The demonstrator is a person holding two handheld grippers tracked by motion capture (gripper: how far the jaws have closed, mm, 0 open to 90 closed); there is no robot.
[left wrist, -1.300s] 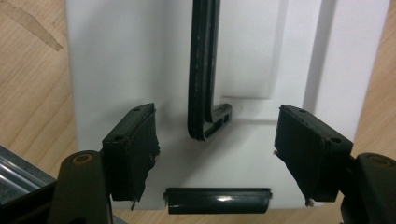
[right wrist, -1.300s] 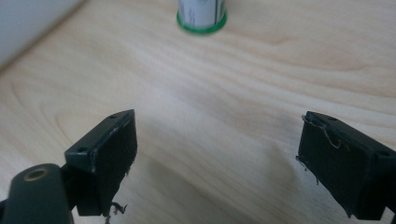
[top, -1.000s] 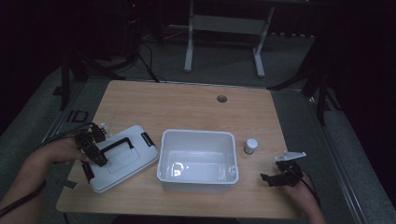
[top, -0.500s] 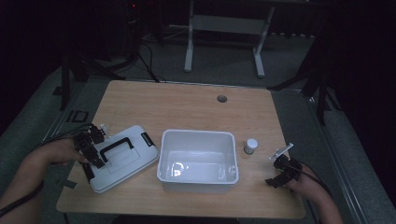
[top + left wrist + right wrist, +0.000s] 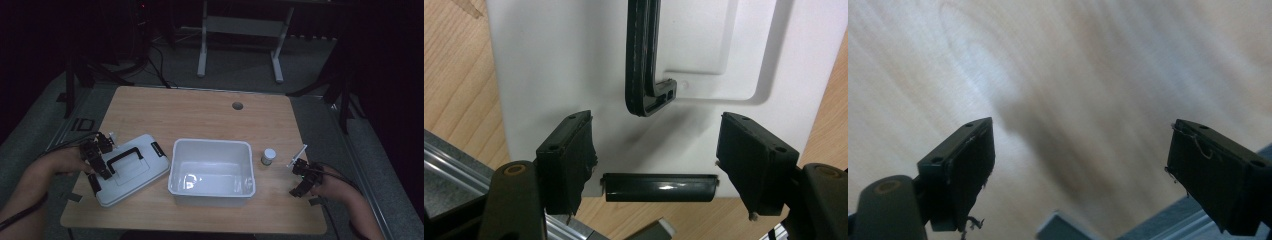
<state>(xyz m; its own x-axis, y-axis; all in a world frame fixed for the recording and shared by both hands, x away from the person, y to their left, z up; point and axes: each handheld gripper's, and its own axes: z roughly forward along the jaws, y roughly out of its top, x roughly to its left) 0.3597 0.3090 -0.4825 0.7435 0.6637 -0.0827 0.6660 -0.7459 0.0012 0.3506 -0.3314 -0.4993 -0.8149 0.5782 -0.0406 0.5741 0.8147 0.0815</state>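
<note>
The white lid (image 5: 131, 170) with its black carrying handle (image 5: 124, 156) lies flat on the wooden counter (image 5: 200, 115), toward the 8 o'clock part of the high view, just beside the open white bin (image 5: 212, 167) at centre. In the left gripper view, the handle (image 5: 644, 55) runs up toward 12 o'clock and a black latch (image 5: 659, 186) sits on the lid's near edge. My left claw (image 5: 100, 160) hovers over that end of the lid (image 5: 549, 60); its jaws stand spread, one on either side of the latch, and pinch nothing. Whether the tips touch the lid surface I cannot tell.

At 3 o'clock of the bin stands a small white-capped jar (image 5: 268, 156), apart from the bin wall. Further toward 4 o'clock, near the counter's edge, my right hand carries the right claw (image 5: 300, 177). In the right gripper view, its jaws are spread wide over bare, blurred wood grain (image 5: 1073, 75), with nothing between them.

A round cable hole (image 5: 237, 106) marks the counter near 12 o'clock.
</note>
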